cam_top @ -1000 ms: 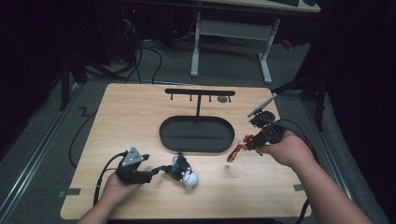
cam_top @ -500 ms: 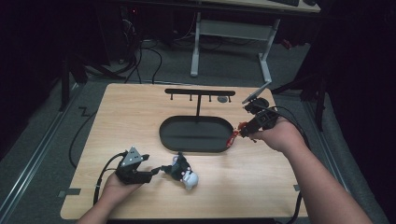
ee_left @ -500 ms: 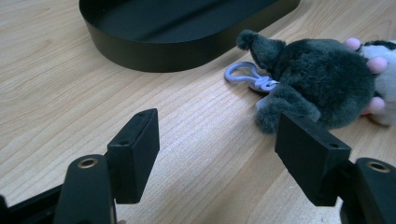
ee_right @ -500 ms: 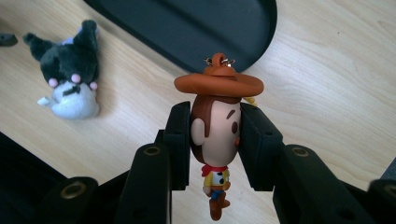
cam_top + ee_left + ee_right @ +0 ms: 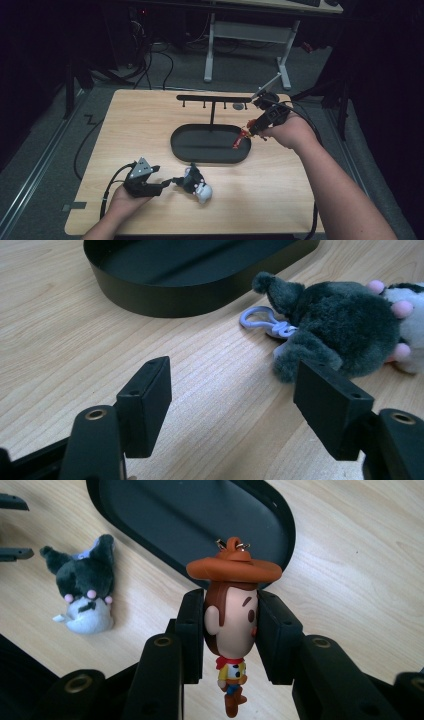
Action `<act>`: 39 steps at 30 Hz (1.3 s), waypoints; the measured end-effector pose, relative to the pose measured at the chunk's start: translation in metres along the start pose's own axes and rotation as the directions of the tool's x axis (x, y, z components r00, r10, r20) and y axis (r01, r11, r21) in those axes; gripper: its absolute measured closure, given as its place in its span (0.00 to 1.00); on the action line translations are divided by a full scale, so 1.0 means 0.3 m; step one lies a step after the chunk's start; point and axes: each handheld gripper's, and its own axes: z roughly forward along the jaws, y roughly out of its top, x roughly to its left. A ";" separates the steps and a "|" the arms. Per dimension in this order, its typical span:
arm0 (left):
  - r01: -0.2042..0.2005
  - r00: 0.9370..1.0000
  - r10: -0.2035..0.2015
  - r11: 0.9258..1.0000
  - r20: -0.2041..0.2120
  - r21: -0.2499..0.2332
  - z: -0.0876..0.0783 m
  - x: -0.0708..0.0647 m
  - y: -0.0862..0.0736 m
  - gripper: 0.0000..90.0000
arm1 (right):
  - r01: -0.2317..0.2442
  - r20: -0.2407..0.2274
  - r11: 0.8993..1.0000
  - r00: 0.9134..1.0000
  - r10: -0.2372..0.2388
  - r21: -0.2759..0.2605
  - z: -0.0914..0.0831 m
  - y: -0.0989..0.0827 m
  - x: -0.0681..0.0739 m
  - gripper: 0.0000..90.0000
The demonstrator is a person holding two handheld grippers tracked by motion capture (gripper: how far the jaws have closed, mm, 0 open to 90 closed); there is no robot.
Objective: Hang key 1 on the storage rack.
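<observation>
A cowboy figure keychain (image 5: 231, 625) with a brown hat is clamped by its head in my right gripper (image 5: 231, 630), which is shut on it. In the high view that gripper (image 5: 251, 128) holds the figure (image 5: 241, 138) over the right end of the black oval tray (image 5: 210, 145). A dark grey and white plush keychain (image 5: 196, 184) lies on the table in front of the tray. My left gripper (image 5: 172, 184) stands open just left of it. In the left gripper view the plush (image 5: 345, 330) and its lilac clip (image 5: 260, 320) lie just beyond the open left gripper (image 5: 237, 405).
A black rack (image 5: 212, 99) with a row of small hooks rises on a post from the tray's far side. A small round dark thing (image 5: 239, 106) lies behind it. The tray wall (image 5: 175, 295) is close ahead of my left gripper. Bare wooden tabletop (image 5: 135, 130) spreads to the left.
My right hand has carried the cowboy figure up and away from the table's front, from beside the tray's right end to above it. The left gripper and the plush have stayed put.
</observation>
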 end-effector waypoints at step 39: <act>-0.001 1.000 0.001 1.000 0.007 -0.011 -0.007 -0.001 -0.003 0.36 | -0.098 0.059 0.994 0.993 0.101 -0.049 -0.018 0.171 -0.123 0.75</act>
